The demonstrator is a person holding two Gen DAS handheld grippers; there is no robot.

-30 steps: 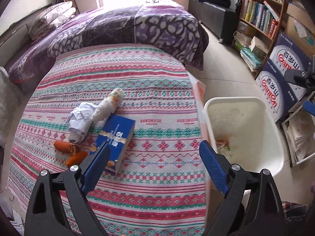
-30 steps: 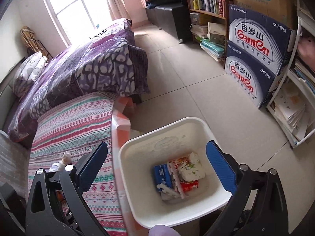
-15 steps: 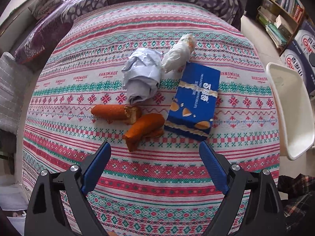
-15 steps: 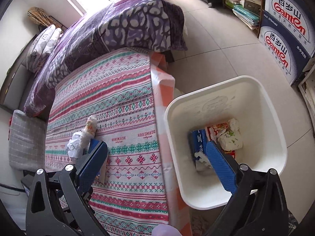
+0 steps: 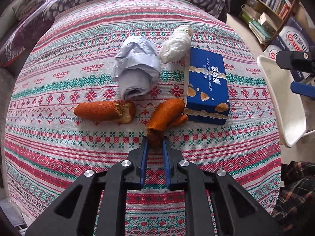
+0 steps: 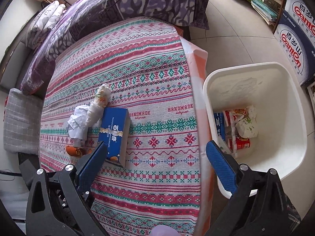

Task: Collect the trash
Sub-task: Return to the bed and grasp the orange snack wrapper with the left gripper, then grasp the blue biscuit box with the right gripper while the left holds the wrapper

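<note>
Trash lies on the striped tablecloth (image 5: 78, 153): two orange peels, a crumpled grey paper (image 5: 137, 68), a white plastic wad (image 5: 177, 43) and a blue biscuit box (image 5: 206, 86). My left gripper (image 5: 154, 140) is shut on the near end of the right orange peel (image 5: 165, 114), which still rests on the cloth against the box. The other peel (image 5: 102, 111) lies free to its left. My right gripper (image 6: 156, 147) hangs open over the cloth, between the blue box (image 6: 114, 131) and the white bin (image 6: 236, 66), with nothing between its fingers.
The bin stands on the floor off the table's right edge and holds wrappers and a cup (image 6: 246, 129). A purple quilted bed (image 6: 137, 0) lies behind the table. Printed cartons (image 6: 295, 39) and a bookshelf (image 5: 271, 9) line the right wall.
My left gripper came down over the trash and closed on the right orange peel. My right gripper swung from above the bin toward the table and the blue box.
</note>
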